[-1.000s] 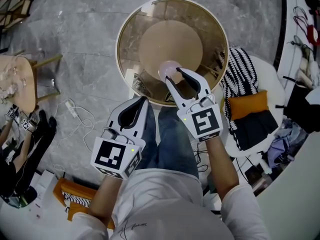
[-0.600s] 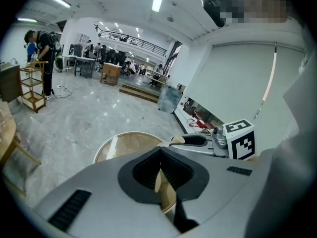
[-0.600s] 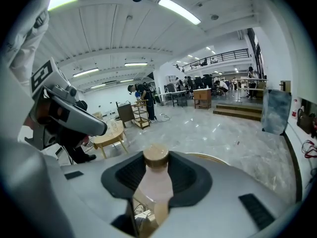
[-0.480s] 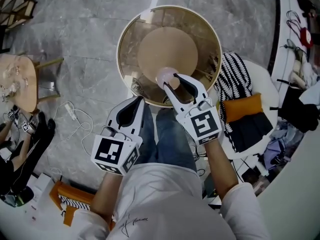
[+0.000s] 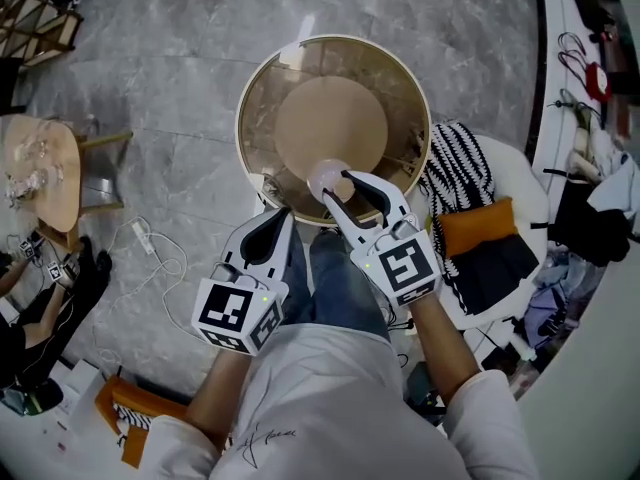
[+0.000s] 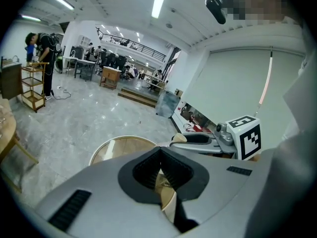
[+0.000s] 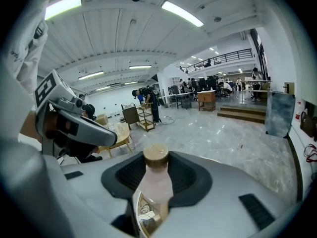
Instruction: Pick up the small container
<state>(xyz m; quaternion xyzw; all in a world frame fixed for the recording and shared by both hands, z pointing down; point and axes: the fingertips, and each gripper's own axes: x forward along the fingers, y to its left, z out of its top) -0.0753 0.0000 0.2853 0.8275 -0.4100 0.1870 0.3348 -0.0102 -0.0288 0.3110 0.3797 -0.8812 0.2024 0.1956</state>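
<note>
A round glass table [image 5: 260, 93] stands between a wooden stool [image 5: 42, 173] and a striped cloth [image 5: 452, 163]

Head view looks steeply down on a round table [image 5: 262, 88]. Gripper views look out along their jaws, the left sharing that table [image 6: 116, 148].

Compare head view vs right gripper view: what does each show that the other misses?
Head view only: the round table below, the person's jeans, a striped cloth beside them.
Right gripper view only: ceiling lights and people standing in the hall behind.
Both: the small container clamped in the right gripper, and the left gripper, shut with nothing in it.
</note>
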